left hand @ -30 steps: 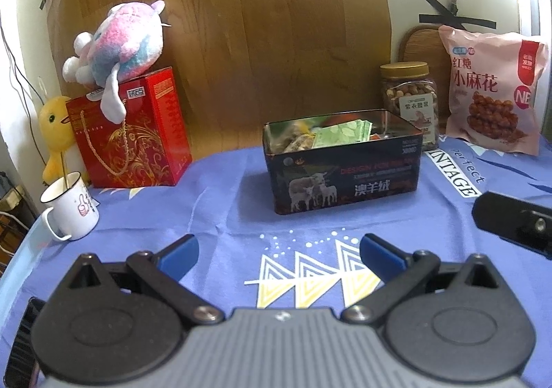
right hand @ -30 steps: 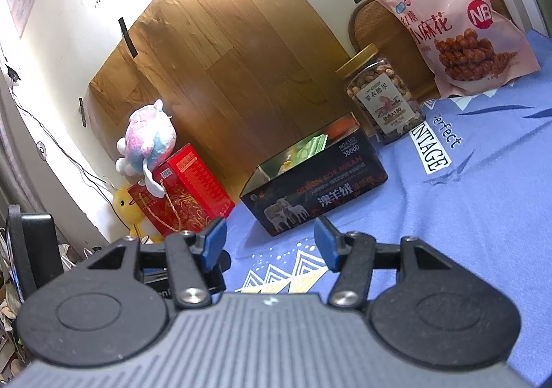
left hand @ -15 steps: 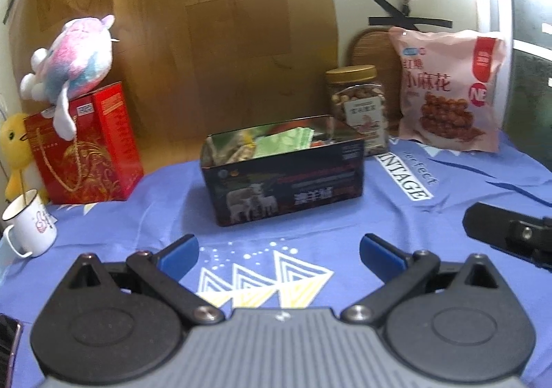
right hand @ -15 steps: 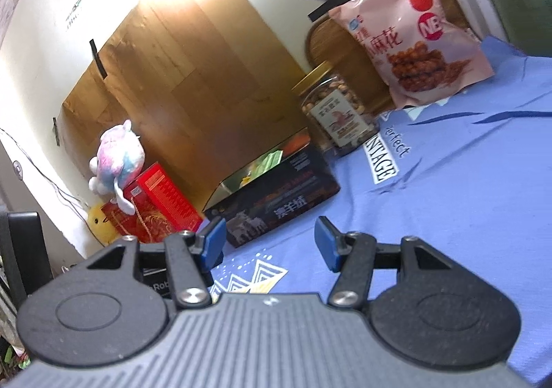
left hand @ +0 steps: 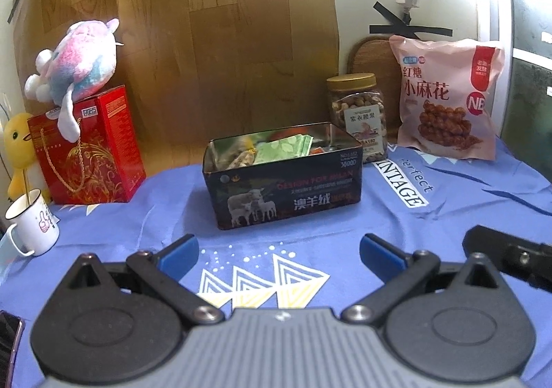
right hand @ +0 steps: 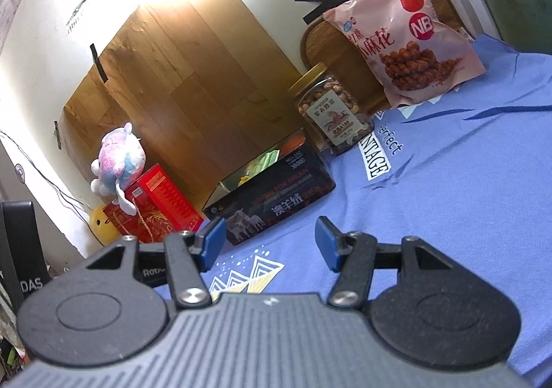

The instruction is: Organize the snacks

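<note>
A dark metal tin (left hand: 286, 194) (right hand: 272, 201) with sheep printed on its side stands on the blue cloth, with green and orange snack packets inside. Behind it to the right are a clear nut jar (left hand: 358, 115) (right hand: 331, 112) with a gold lid and a pink snack bag (left hand: 445, 98) (right hand: 403, 32) that leans on the wall. My left gripper (left hand: 279, 256) hovers open in front of the tin, nothing between its blue pads. Over the cloth, short of the tin, my right gripper (right hand: 269, 243) is open and holds nothing.
A red gift box (left hand: 86, 146) with a plush toy (left hand: 76, 63) on top stands at the left, beside a yellow duck (left hand: 17, 146) and a white mug (left hand: 31, 225). Part of the other gripper (left hand: 510, 256) shows at the right edge. A phone (left hand: 8, 336) lies at the lower left.
Both views have swung: in the left wrist view the tin drifted left, then back toward centre. In the right wrist view the jar and bag shifted left. Both grippers stayed open.
</note>
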Tool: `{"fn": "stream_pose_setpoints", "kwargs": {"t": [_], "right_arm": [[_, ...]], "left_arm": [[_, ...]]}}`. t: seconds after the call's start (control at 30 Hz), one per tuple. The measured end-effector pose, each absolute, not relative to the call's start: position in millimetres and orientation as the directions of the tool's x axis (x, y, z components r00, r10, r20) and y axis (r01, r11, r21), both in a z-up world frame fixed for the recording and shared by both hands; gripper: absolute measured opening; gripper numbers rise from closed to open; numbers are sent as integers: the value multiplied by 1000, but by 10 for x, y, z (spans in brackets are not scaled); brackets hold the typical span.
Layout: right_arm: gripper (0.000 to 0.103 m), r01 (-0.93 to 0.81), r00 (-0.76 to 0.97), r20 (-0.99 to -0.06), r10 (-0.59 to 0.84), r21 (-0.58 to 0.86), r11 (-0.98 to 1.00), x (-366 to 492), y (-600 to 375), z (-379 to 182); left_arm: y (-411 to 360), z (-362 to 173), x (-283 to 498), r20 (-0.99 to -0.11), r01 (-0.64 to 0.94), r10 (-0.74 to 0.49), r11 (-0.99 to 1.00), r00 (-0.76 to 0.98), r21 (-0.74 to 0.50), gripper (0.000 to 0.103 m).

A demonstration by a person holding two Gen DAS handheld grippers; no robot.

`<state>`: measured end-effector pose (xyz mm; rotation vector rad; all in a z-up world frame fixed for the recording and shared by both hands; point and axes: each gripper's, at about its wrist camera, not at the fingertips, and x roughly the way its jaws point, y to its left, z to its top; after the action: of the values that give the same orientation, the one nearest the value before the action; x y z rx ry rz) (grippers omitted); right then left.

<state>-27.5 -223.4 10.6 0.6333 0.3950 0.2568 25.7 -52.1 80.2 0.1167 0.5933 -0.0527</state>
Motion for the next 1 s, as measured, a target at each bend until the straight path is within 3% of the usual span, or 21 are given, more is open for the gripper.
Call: {"fn": "stream_pose_setpoints", "kwargs": {"t": [1.0], "right_arm": [[62,-122,869,-309,386,622,773,-209,-2216,31]], "left_arm": [[-414,610,461,-677,91,-45,995,735,33,103]]}}
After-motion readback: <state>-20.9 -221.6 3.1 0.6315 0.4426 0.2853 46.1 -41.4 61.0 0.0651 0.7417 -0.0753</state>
